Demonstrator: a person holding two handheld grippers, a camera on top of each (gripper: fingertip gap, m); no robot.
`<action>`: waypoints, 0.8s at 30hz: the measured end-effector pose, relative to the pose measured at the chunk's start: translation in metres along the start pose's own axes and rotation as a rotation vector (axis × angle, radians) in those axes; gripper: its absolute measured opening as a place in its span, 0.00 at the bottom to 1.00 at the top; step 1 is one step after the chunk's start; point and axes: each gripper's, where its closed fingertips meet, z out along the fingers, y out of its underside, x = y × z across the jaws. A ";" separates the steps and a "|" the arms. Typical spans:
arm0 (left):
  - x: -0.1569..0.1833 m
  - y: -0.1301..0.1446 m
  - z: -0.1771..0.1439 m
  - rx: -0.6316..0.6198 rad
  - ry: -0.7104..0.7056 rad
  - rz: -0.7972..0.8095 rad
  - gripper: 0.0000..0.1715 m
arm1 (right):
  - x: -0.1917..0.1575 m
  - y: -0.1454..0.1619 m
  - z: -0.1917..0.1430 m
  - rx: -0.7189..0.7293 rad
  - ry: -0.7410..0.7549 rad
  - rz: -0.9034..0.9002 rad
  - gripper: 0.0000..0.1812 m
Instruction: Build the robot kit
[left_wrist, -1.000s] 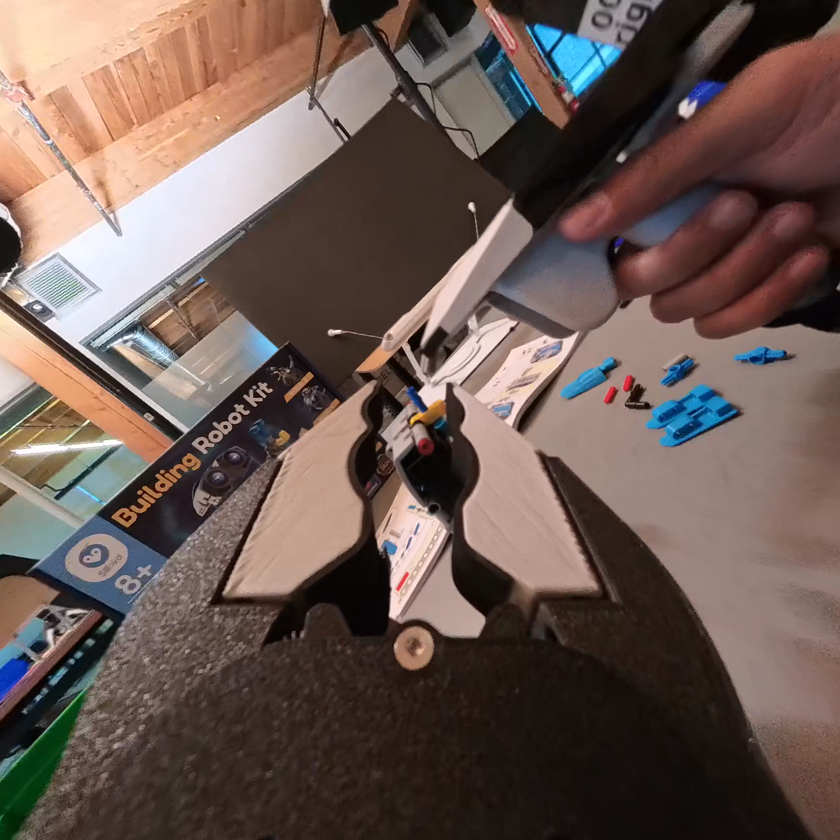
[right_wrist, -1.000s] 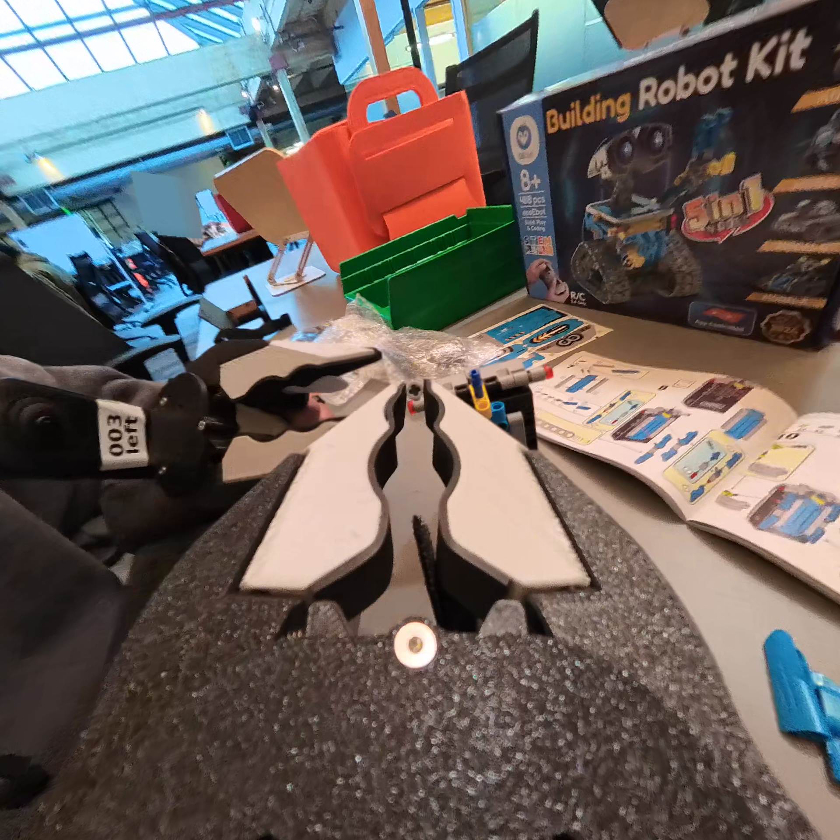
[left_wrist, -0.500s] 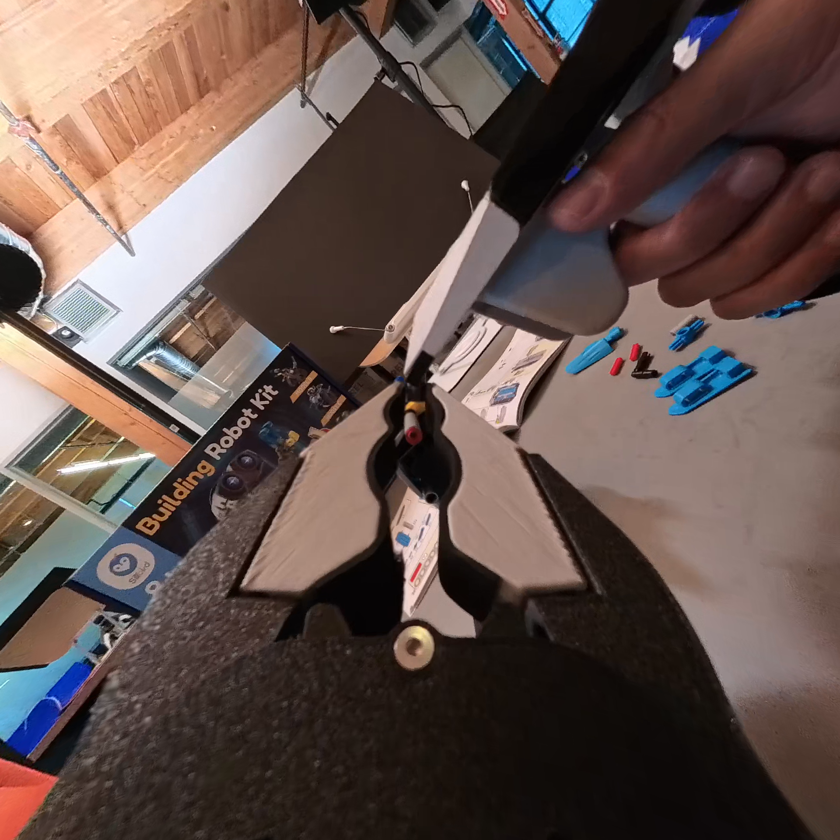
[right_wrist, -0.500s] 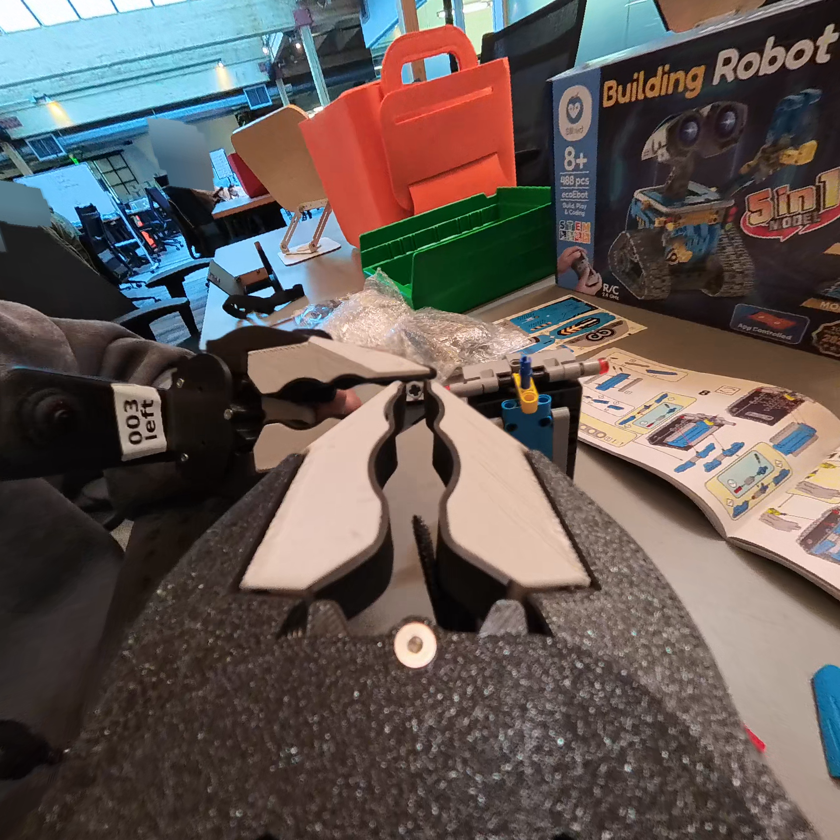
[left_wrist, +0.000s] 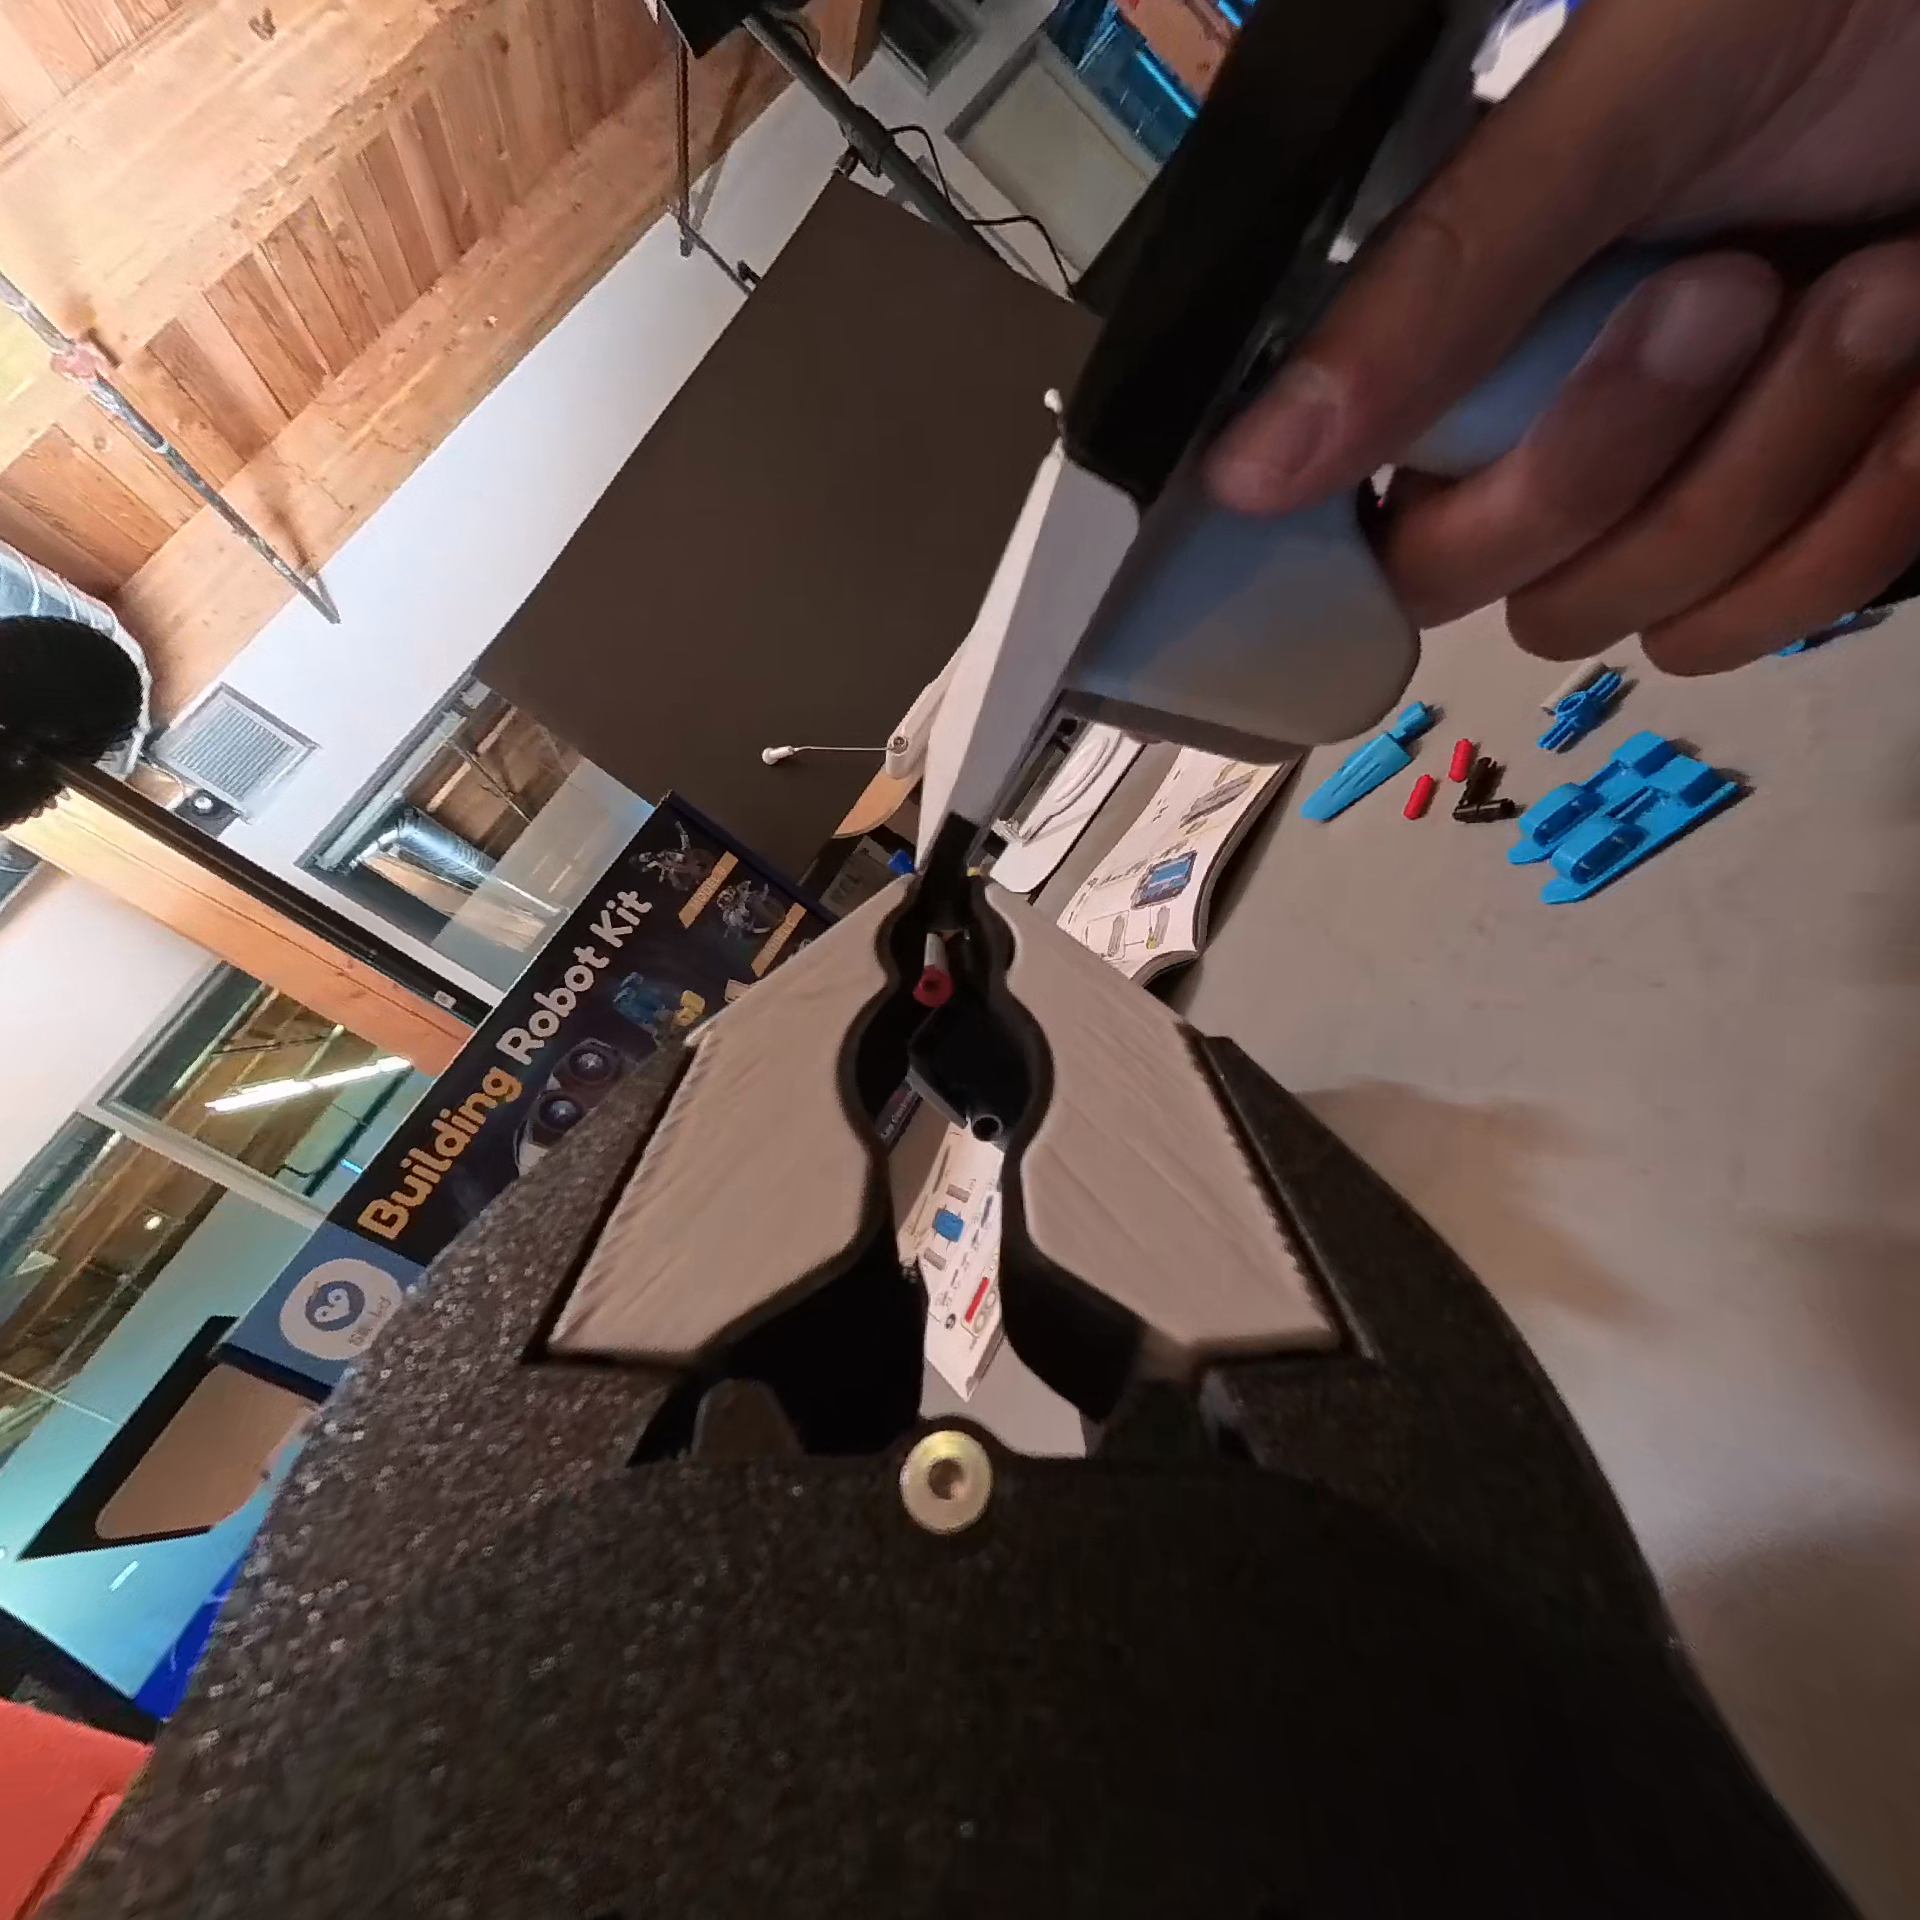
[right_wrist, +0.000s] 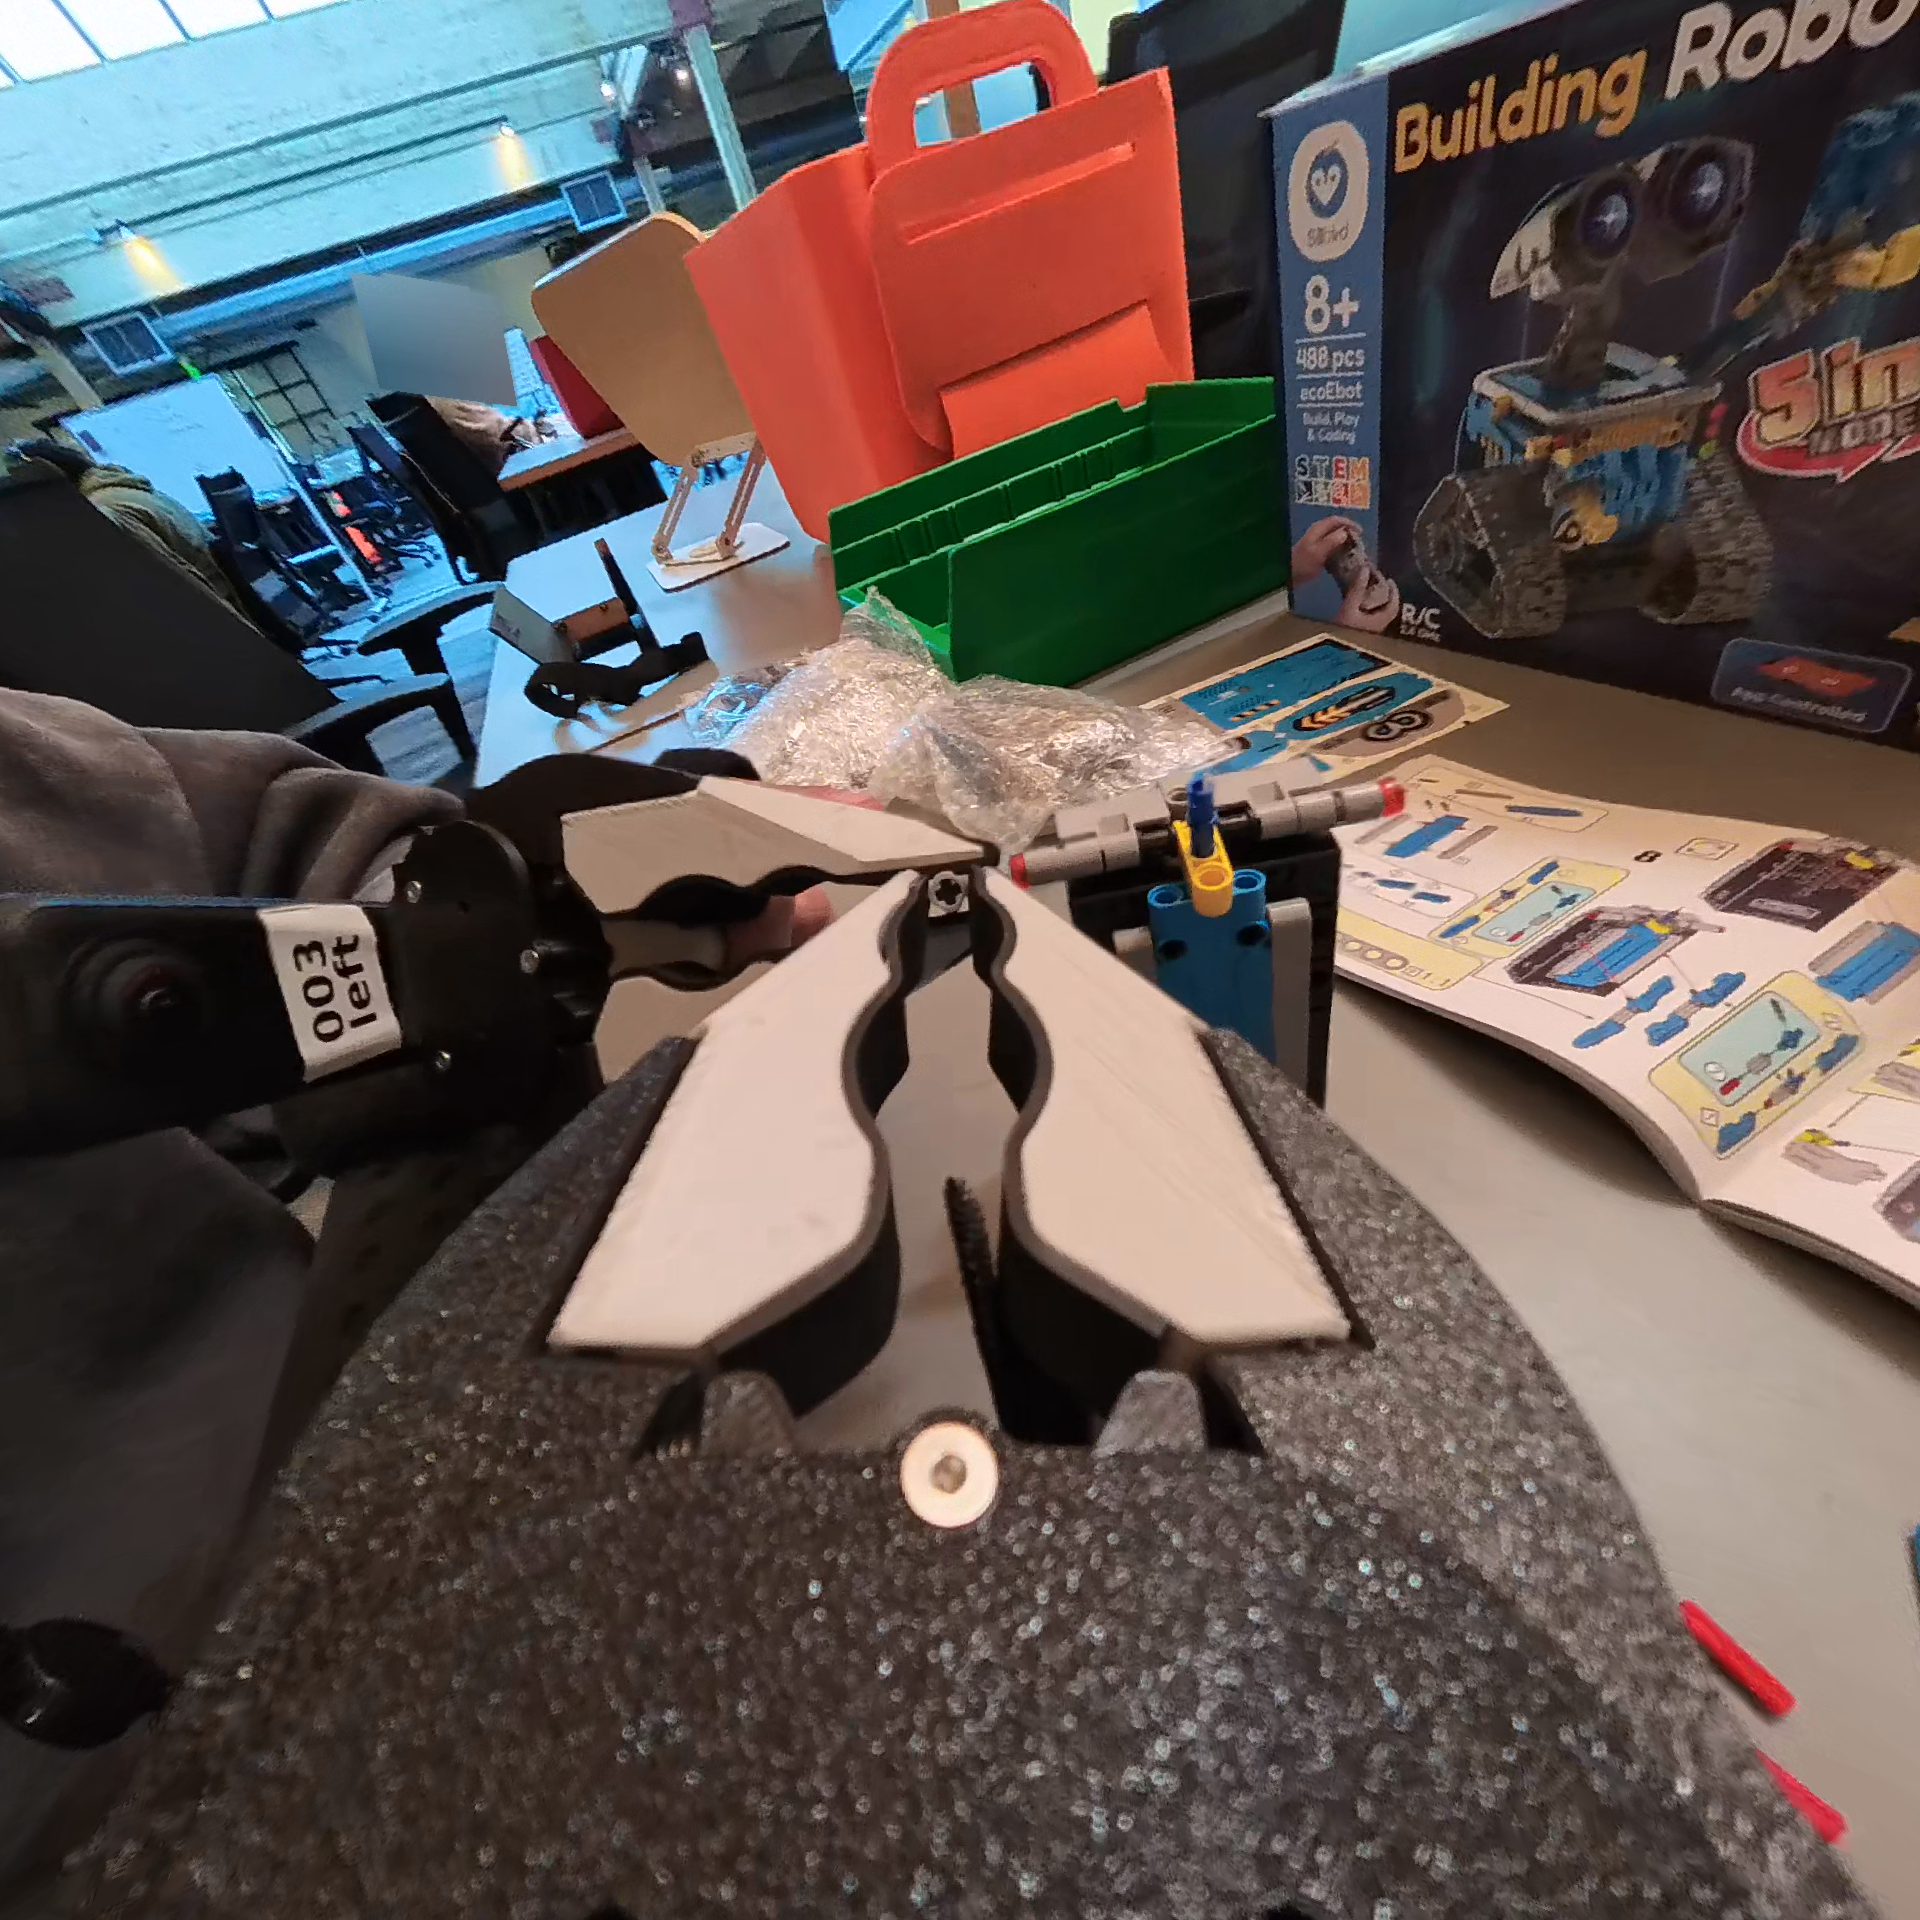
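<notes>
Currently nips a small grey cross-holed piece (right_wrist: 948, 894) in the right gripper (right_wrist: 948, 881), just beside the red-tipped axle end of the brick assembly (right_wrist: 1210, 940) standing on the table (right_wrist: 1538, 1371) by the booklet (right_wrist: 1662, 987), with the left gripper (left_wrist: 951, 896) drawn narrow alongside, its grasp unclear.

printed kit box (right_wrist: 1621, 343), labelled left claw (right_wrist: 966, 854)

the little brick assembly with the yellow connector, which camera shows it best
The right wrist view: the brick assembly stands on the table in plain sight, with its grey axle, yellow connector and blue beam clear. In the left wrist view only a dark sliver with a red pin end shows between the left gripper's fingers.
</notes>
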 end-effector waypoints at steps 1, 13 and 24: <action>0.000 -0.001 -0.001 0.008 0.001 0.003 0.04 | -0.001 0.000 0.000 0.000 -0.018 0.018 0.04; 0.001 -0.044 -0.029 0.284 0.078 -0.073 0.05 | -0.044 -0.010 -0.027 -0.009 -0.624 0.509 0.04; 0.004 -0.056 -0.038 0.348 0.099 -0.070 0.06 | -0.055 -0.006 -0.029 -0.043 -0.694 0.530 0.04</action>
